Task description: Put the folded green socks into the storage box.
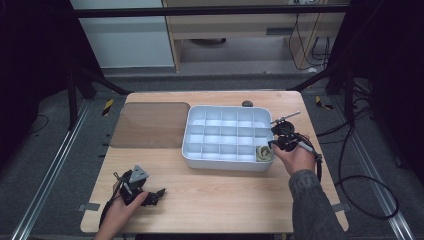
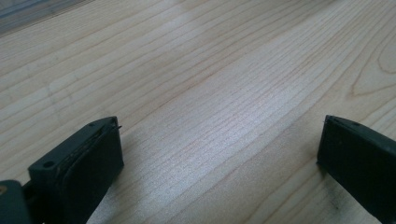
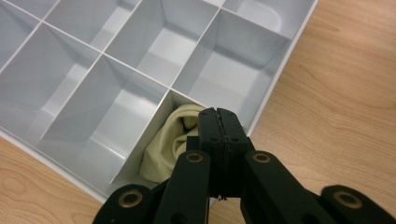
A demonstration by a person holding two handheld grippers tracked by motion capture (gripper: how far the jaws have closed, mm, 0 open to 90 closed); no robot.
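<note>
Now the right gripper [image 3: 219, 114], jaws pressed together and empty, hangs over the cream cloth [image 3: 169, 142] tucked into the tray's [image 1: 220, 162] near-right compartment; the left gripper [image 1: 159, 192], jaws spread, idles on the table [image 1: 225, 195].

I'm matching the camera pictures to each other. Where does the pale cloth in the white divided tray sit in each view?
High view: the pale cloth lies in the white divided tray's near right corner compartment, beside the right hand-held gripper.
Left gripper view: not in it; bare wooden table.
Right gripper view: lower centre, just left of the shut jaws.
Shared landmark: the wooden table.
</note>
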